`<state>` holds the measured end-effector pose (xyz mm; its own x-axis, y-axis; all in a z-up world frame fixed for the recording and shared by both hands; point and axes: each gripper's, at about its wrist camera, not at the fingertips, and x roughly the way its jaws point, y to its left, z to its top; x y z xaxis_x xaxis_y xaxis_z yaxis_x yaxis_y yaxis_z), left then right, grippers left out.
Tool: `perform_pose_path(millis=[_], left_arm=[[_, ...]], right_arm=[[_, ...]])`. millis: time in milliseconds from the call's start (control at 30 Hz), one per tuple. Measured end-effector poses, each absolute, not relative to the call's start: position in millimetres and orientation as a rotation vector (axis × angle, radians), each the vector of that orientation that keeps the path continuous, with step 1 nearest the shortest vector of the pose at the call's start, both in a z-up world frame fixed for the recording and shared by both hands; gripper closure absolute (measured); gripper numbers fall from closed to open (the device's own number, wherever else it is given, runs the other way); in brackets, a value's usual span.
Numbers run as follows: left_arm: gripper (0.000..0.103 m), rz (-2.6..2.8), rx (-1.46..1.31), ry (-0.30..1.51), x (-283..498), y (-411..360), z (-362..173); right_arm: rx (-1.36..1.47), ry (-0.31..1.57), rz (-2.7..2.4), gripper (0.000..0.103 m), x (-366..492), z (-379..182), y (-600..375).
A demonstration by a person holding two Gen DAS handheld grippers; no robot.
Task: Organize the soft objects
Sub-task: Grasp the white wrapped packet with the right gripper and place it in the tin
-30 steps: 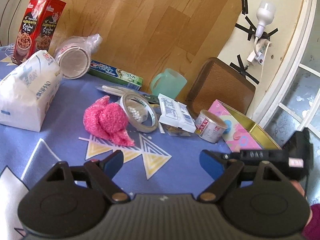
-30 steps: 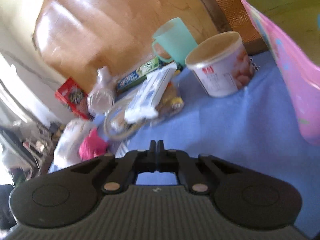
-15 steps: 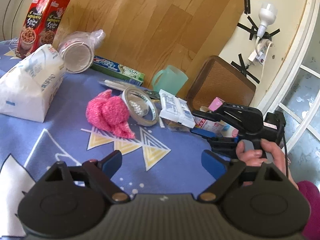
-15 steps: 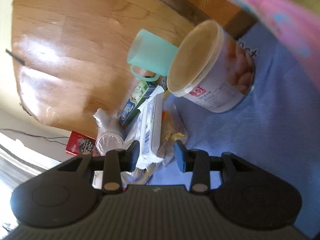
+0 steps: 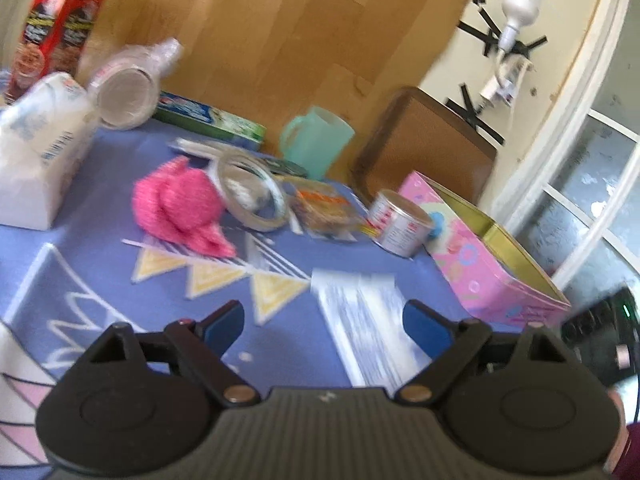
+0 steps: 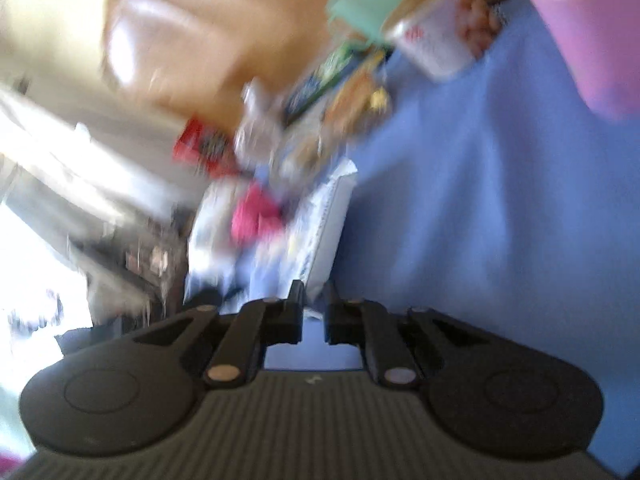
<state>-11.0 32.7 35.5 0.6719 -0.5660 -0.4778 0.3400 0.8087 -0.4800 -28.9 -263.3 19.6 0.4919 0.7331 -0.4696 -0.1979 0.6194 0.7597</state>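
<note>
A white wrapped tissue pack (image 6: 324, 232) sticks out between the jaws of my right gripper (image 6: 314, 300). The jaws are closing and pinch its near end. The left wrist view shows the same pack (image 5: 360, 320) blurred over the blue cloth, just ahead of my left gripper (image 5: 324, 320), which stands open and holds nothing. A fluffy pink cloth (image 5: 180, 208) lies further back on the left, beside a tape roll (image 5: 252, 192). The right wrist view is heavily blurred, and the pink cloth (image 6: 252, 216) is only a smear there.
An open pink tin box (image 5: 480, 256) stands at the right, a small can (image 5: 400, 224) and a snack bag (image 5: 324, 212) beside it. A teal mug (image 5: 316, 140), a toothpaste box (image 5: 208, 118), sleeved cups (image 5: 128, 92), a red carton (image 5: 52, 32) and a white tissue bag (image 5: 36, 160) line the back and left.
The right gripper closed on the white pack at the pile and drew it off, toward the near side in front of the left gripper. The left gripper has hardly moved.
</note>
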Motion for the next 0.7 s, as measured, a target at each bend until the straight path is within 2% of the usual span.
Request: perform_pose_path(millis=[67, 133, 167, 200, 300, 433, 467, 500, 533, 567, 600, 633, 700], left_arm=[[0.013, -0.560, -0.377, 0.678, -8.9, 23.6, 35.0], [0.013, -0.588, -0.378, 0.705, -6.8, 12.5, 34.2], [0.013, -0.600, -0.379, 0.719, -6.4, 7.0, 34.0], [0.013, -0.611, -0.380, 0.732, -6.4, 2.4, 33.7], [0.013, -0.621, -0.369, 0.754, -9.9, -3.6, 34.8], [0.016, -0.622, -0.384, 0.765, -13.3, -2.3, 37.8], [0.017, -0.620, -0.382, 0.777, -12.0, -3.1, 36.8], [0.026, -0.617, -0.371, 0.802, -9.5, -6.0, 33.4], [0.039, -0.619, -0.360, 0.829, -6.5, -9.5, 29.3], [0.041, -0.623, -0.348, 0.823, -6.6, -12.7, 26.8], [0.047, -0.623, -0.329, 0.824, -7.4, -16.9, 27.3], [0.047, -0.613, -0.316, 0.823, -7.9, -20.1, 29.5], [0.047, -0.616, -0.316, 0.815, -6.5, -25.1, 36.2]], right_arm=[[0.550, 0.830, 0.579, 0.086, -52.5, 30.1, -265.3], [0.419, 0.741, 0.515, 0.062, -70.0, 41.8, -266.7], [0.365, 0.690, 0.501, 0.046, -76.4, 47.4, -265.1], [0.319, 0.654, 0.500, 0.040, -79.8, 51.7, -261.1], [0.183, 0.600, 0.529, 0.032, -74.9, 58.2, -231.9], [-0.005, 0.597, 0.608, 0.029, -63.8, 44.7, -201.3], [-0.052, 0.599, 0.620, 0.025, -60.1, 38.7, -197.1], [-0.100, 0.603, 0.622, 0.023, -57.4, 32.4, -191.9], [-0.144, 0.613, 0.611, 0.023, -51.6, 25.8, -182.9], [-0.161, 0.596, 0.610, 0.023, -49.0, 24.5, -177.8], [-0.158, 0.595, 0.626, 0.036, -47.9, 26.5, -178.0], [-0.159, 0.588, 0.612, 0.037, -47.3, 27.2, -178.2], [-0.162, 0.554, 0.572, 0.046, -50.3, 30.4, -183.2]])
